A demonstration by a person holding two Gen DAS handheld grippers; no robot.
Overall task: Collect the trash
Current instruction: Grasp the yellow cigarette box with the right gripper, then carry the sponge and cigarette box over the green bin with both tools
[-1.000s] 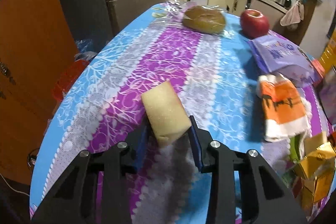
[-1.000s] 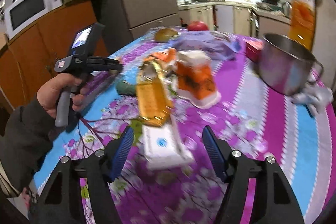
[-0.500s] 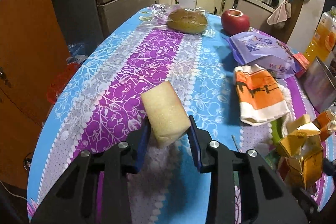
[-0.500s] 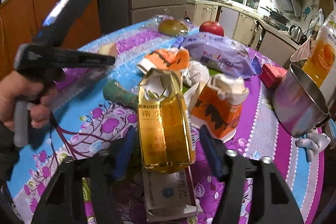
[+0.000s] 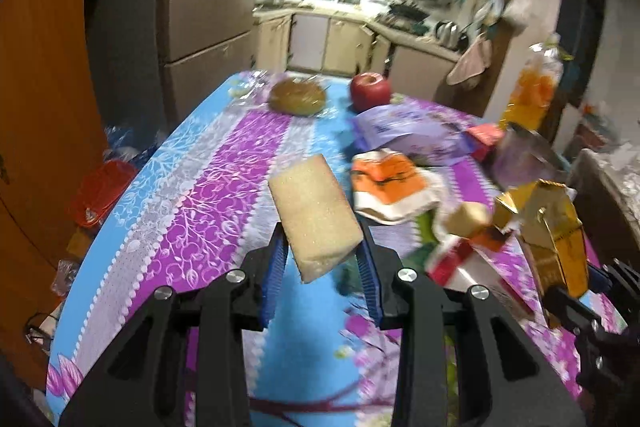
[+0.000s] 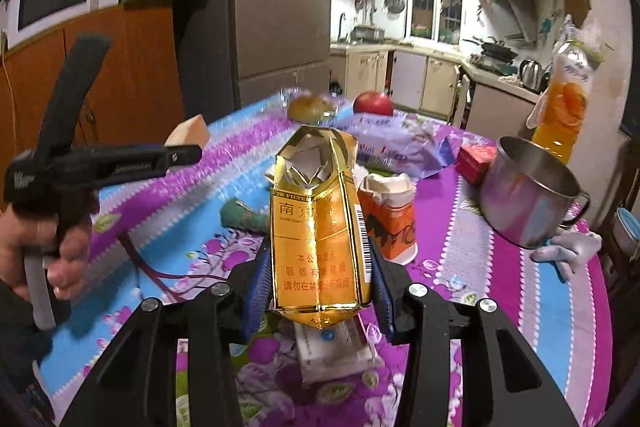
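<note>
My left gripper [image 5: 322,259] is shut on a beige sponge block [image 5: 314,211] and holds it above the flowered tablecloth [image 5: 208,195]. It shows in the right wrist view [image 6: 188,149] at the left, with the sponge [image 6: 190,133] at its tip. My right gripper [image 6: 318,287] is shut on an opened gold cigarette carton [image 6: 316,223], lifted off the table. That carton shows in the left wrist view [image 5: 556,235] at the right. An orange and white crumpled carton [image 6: 390,215], a green wrapper [image 6: 244,217] and a white packet [image 6: 332,347] lie on the table.
A steel mug [image 6: 528,195], a red box [image 6: 476,159], an orange juice bottle [image 6: 564,107], a purple bag [image 6: 396,147], a red apple [image 6: 374,103] and a bagged bun [image 6: 312,107] stand further back. A red bin [image 5: 100,191] sits on the floor at the left.
My right gripper closed on the gold carton and raised it upright. My left gripper lifted and drew back with the sponge still held.
</note>
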